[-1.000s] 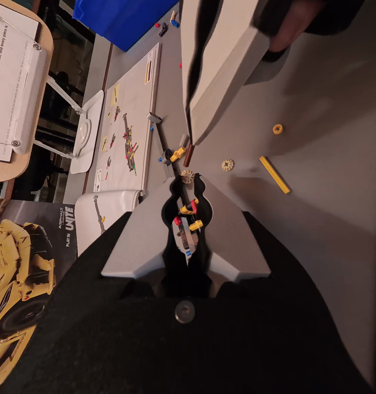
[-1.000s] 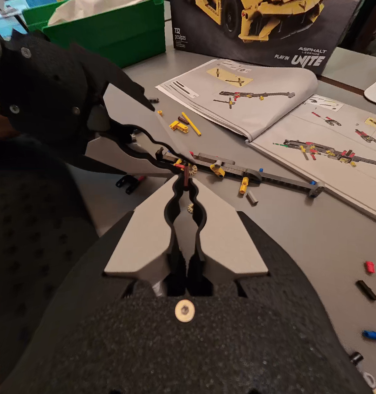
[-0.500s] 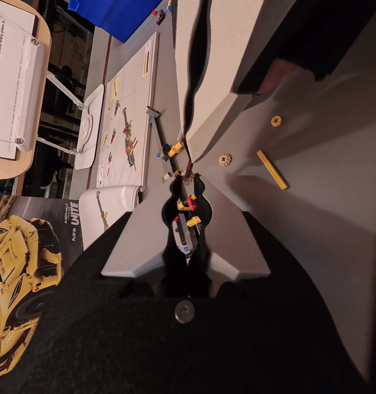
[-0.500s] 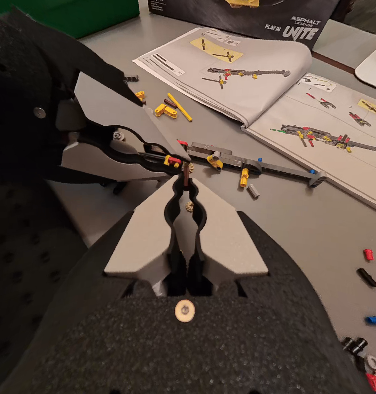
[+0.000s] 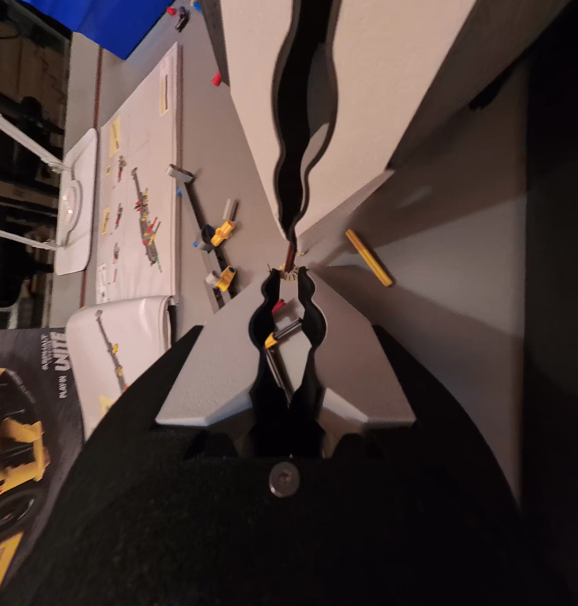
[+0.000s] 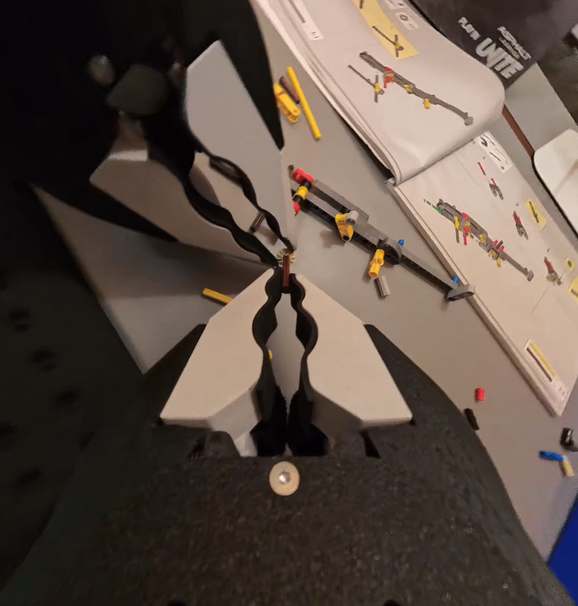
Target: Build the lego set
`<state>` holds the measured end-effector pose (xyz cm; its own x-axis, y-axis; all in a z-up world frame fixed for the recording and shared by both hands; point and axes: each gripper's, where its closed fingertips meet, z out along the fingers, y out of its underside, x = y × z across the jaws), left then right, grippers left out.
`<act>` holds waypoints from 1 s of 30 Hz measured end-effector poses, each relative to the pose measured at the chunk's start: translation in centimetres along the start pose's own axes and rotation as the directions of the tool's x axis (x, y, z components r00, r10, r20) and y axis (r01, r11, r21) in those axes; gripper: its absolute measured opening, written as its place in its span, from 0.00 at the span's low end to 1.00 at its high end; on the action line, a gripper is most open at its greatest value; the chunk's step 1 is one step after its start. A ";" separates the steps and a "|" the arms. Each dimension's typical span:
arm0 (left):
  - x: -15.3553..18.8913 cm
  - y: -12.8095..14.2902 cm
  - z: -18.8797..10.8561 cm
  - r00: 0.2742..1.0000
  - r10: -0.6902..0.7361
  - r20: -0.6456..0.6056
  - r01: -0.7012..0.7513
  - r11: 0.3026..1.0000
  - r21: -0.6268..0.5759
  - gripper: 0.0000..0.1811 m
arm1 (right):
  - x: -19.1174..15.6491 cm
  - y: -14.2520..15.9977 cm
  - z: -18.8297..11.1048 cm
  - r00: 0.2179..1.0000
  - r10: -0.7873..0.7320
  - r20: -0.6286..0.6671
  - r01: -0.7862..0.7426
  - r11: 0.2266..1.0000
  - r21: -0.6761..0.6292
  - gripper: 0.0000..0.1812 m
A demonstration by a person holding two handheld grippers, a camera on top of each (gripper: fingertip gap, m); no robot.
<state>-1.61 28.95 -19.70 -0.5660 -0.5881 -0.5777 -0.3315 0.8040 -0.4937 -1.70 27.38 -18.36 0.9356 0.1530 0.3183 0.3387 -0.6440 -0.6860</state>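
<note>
My left gripper (image 5: 288,271) is shut on a small tan gear (image 5: 288,275) at its fingertips. My right gripper (image 6: 283,278) is shut on a short brown axle (image 6: 286,273). The axle's far end meets the gear's (image 6: 283,254) centre. The two grippers stand tip to tip above the table. The right gripper (image 5: 292,234) comes in from the top of the left wrist view, and the left gripper (image 6: 281,251) from the upper left of the right wrist view. The long grey beam assembly (image 6: 363,226) with yellow, red and blue pins lies on the table beside them.
The open instruction booklet (image 6: 477,229) lies beyond the assembly, with the set's box (image 5: 19,410) past it. A yellow axle (image 5: 368,257) lies near the tips and another (image 6: 302,101) farther off. Loose red, black and blue pins (image 6: 479,393) are at the right. A blue bin (image 5: 117,19) stands at the table's end. Left and right tips are no more than a few centimetres apart.
Both grippers have swung round and moved off the end of the assembly, still tip to tip. The gear and axle now sit clear of the assembly, which stays on the table.
</note>
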 end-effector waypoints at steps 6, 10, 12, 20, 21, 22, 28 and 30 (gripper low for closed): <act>1.3 -0.1 -0.1 0.992 0.033 -0.125 -0.026 0.998 0.052 0.05 | -0.8 0.7 -0.1 0.985 -0.114 0.130 0.116 0.993 -0.007 0.02; 1.6 0.0 0.2 0.982 0.038 -0.185 -0.027 0.998 0.060 0.05 | -1.0 0.9 0.1 0.973 -0.174 0.153 0.181 0.983 -0.030 0.02; 1.6 0.1 0.2 0.977 0.023 -0.210 -0.010 0.998 0.063 0.05 | -0.9 0.9 0.1 0.973 -0.162 0.165 0.170 0.985 -0.036 0.02; 1.8 -0.1 0.3 0.966 -0.038 -0.257 0.061 0.995 0.085 0.05 | -0.9 0.9 0.0 0.969 -0.128 0.213 0.161 0.976 -0.145 0.02; 1.9 -0.1 0.3 0.961 -0.062 -0.271 0.087 0.993 0.082 0.05 | -0.9 0.9 0.0 0.968 -0.089 0.236 0.131 0.977 -0.167 0.02; 1.9 -0.2 0.4 0.954 -0.089 -0.287 0.116 0.990 0.078 0.05 | -0.9 0.9 -0.1 0.963 -0.049 0.264 0.102 0.976 -0.192 0.02; 2.4 -0.4 0.4 0.920 -0.178 -0.350 0.213 0.975 0.066 0.05 | -0.7 0.9 -0.1 0.900 0.015 0.436 0.140 0.936 -0.322 0.02; 2.4 -0.4 0.4 0.910 -0.195 -0.365 0.234 0.970 0.066 0.05 | -0.7 0.8 0.0 0.879 -0.012 0.477 0.204 0.913 -0.354 0.02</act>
<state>-2.54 27.17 -21.18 -0.7262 -0.6599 -0.1927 -0.4044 0.6367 -0.6566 -2.06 26.75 -19.12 0.8662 0.4992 -0.0241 0.4645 -0.8219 -0.3297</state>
